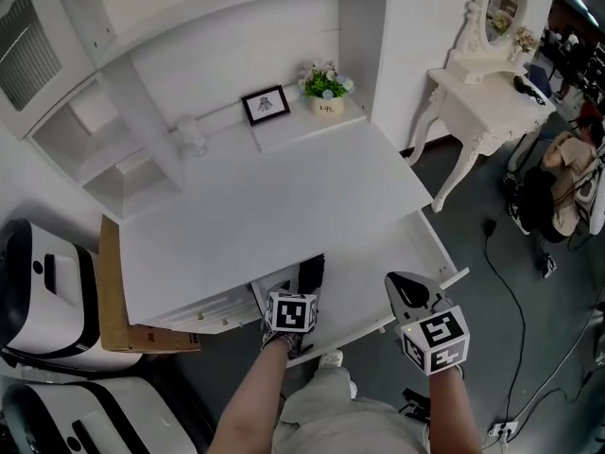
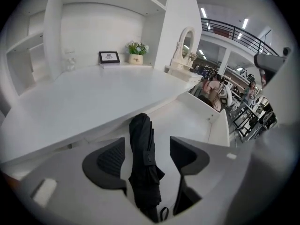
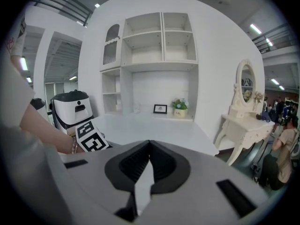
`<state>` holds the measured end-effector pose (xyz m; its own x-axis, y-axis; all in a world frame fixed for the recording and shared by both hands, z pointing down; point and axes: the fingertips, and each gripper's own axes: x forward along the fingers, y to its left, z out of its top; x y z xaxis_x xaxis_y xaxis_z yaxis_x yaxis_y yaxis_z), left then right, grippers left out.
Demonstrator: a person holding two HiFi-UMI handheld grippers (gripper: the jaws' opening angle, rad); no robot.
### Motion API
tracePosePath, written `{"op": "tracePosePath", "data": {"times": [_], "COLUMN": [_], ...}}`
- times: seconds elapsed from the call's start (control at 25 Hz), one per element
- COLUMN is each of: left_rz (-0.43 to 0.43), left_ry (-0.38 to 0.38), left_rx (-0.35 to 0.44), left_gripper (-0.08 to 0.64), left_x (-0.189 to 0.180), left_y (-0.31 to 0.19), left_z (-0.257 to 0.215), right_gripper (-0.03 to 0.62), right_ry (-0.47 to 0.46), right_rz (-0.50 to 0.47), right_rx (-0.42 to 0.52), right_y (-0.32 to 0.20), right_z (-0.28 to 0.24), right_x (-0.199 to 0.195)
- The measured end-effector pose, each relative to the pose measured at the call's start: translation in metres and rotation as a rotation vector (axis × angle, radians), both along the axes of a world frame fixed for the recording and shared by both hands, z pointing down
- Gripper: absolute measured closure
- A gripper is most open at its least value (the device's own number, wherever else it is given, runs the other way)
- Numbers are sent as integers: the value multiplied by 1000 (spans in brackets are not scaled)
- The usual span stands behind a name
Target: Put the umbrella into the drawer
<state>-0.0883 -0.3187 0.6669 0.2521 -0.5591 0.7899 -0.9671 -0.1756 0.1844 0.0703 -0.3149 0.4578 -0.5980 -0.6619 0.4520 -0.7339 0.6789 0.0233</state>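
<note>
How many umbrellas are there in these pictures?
1. The black folded umbrella lies in the open drawer, between the parted jaws of the left gripper. The drawer's back is hidden under the desktop, so another could be there.

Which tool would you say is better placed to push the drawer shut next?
Probably the right tool: it is shut, empty and at the front of the drawer. The left tool has open jaws straddling the umbrella.
</note>
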Motion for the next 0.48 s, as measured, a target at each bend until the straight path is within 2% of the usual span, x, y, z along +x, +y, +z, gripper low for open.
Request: {"op": "tracePosePath", "data": {"times": [0.48], "left_rz": [-46], "left_ry": [7], "left_rx": [156], "left_gripper": [279], "left_x": [-11], "left_y": [-2], "left_z": [-74], "right_gripper": [586], "right_ry": [-70], "right_rz": [-16], "right_rx": [81], "right_y": [-4], "right_z": [-40], "right_x": [-7]}}
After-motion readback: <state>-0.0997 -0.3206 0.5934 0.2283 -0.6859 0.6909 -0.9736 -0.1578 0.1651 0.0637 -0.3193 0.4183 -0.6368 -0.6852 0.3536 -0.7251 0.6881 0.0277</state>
